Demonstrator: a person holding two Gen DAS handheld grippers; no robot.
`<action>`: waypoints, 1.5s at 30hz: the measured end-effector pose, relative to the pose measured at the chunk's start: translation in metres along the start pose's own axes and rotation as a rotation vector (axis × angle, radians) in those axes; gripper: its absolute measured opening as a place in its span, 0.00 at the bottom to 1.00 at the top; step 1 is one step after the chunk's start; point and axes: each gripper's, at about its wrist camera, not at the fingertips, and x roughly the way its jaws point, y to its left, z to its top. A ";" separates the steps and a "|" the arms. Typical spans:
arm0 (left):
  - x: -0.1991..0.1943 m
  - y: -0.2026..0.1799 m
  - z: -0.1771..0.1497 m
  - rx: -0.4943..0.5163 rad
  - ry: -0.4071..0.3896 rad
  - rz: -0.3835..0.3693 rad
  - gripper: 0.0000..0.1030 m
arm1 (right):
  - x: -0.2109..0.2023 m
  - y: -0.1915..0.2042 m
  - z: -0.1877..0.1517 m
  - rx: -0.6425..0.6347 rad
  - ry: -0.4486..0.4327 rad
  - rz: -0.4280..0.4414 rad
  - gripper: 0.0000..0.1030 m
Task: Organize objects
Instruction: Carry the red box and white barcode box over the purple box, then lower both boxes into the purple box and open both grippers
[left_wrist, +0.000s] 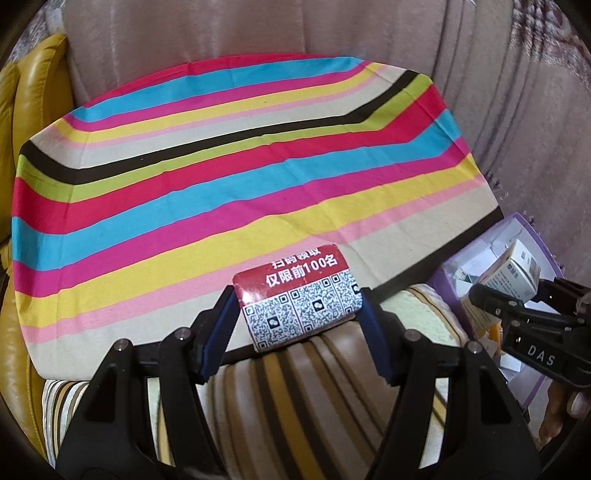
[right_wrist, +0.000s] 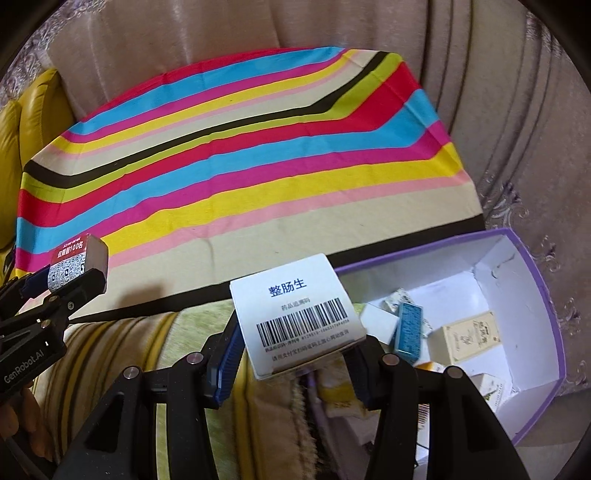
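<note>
Seemingly the sorting is midway: on the left, the left gripper (left_wrist: 297, 317) is clamped on a red QR-code box (left_wrist: 301, 295) held over the near edge of the striped cloth (left_wrist: 236, 177), while the right gripper (right_wrist: 291, 354) grasps a white barcode box (right_wrist: 295, 314) just left of the purple-rimmed box (right_wrist: 546, 295), where several small packets (right_wrist: 469, 334) lie loose. Ahead, the cloth lies bare up to the far curtain (right_wrist: 258, 26), so there looks to be ample room to set both boxes down; the yellow cushion (left_wrist: 33, 92) bounds the left side.
</note>
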 end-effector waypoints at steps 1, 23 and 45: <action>0.000 -0.003 0.000 0.007 0.001 -0.003 0.66 | -0.001 -0.004 -0.001 0.006 -0.002 -0.004 0.50; 0.016 -0.110 0.005 0.168 0.112 -0.293 0.66 | -0.023 -0.098 -0.034 0.145 0.007 -0.222 0.50; 0.041 -0.171 0.013 0.195 0.197 -0.469 0.72 | -0.026 -0.140 -0.037 0.212 0.006 -0.340 0.51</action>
